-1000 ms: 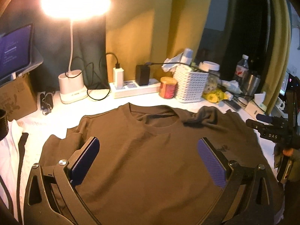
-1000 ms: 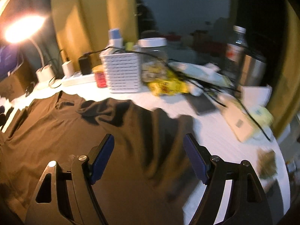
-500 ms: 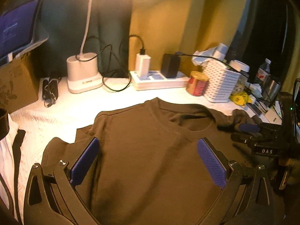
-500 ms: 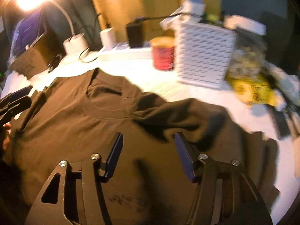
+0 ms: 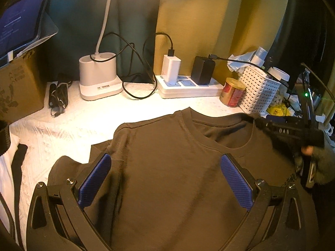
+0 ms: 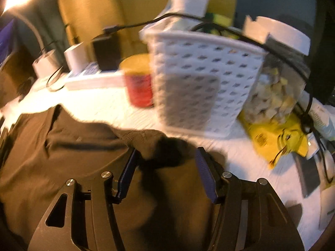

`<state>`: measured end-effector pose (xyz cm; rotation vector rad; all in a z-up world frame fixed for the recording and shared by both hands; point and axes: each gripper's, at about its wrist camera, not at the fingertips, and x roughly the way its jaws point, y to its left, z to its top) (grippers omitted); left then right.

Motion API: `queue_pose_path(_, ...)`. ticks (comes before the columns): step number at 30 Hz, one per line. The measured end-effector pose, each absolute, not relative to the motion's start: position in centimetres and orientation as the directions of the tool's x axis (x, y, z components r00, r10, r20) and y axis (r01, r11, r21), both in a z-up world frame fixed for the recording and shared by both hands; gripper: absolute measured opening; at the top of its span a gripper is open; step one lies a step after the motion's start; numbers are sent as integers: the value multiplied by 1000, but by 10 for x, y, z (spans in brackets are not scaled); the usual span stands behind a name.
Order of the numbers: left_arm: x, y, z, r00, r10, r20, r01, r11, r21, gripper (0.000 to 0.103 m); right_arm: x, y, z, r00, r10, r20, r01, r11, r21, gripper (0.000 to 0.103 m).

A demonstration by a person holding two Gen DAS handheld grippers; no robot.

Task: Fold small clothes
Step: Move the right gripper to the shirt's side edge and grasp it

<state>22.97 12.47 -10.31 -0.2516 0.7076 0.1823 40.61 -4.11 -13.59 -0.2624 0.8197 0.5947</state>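
A brown t-shirt point(image 5: 178, 188) lies face up on the white table cover point(image 5: 73, 129), collar toward the far side. My left gripper point(image 5: 165, 159) hovers open over its left shoulder, blue pads wide apart and nothing pinched. The shirt's right sleeve point(image 6: 150, 140) is folded back in a dark bunch beside the collar. My right gripper point(image 6: 166, 151) sits low over that bunch, jaws partly apart, with the fabric between the fingertips and the pads not pressing on it. In the left wrist view the right gripper point(image 5: 266, 121) reaches in from the right, held by a gloved hand point(image 5: 322, 163).
Along the far edge stand a lamp base point(image 5: 98, 79), a power strip point(image 5: 188, 85) with chargers and cables, a red can point(image 5: 233, 93) and a white basket point(image 6: 201, 83). A cardboard box point(image 5: 18, 85) with a tablet point(image 5: 18, 23) stands left. Yellow packets point(image 6: 278, 138) clutter the right.
The right gripper has swung left from the table's cluttered right end to the bunched sleeve, and its jaws have narrowed. The left gripper moved forward and down over the left shoulder.
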Motion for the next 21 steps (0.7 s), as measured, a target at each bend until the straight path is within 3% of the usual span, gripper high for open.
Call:
queue_pose_path(12,238,125,-90,741,130,-659,-259,961,-102,102,402,-85,-109,599,366,-712,-517,856,5,61)
queue_pose_path(21,234,98,-74,756,128,-642,-220,973,-64,102,376,-184,-100,644,270,-716,-404,914,-19,62)
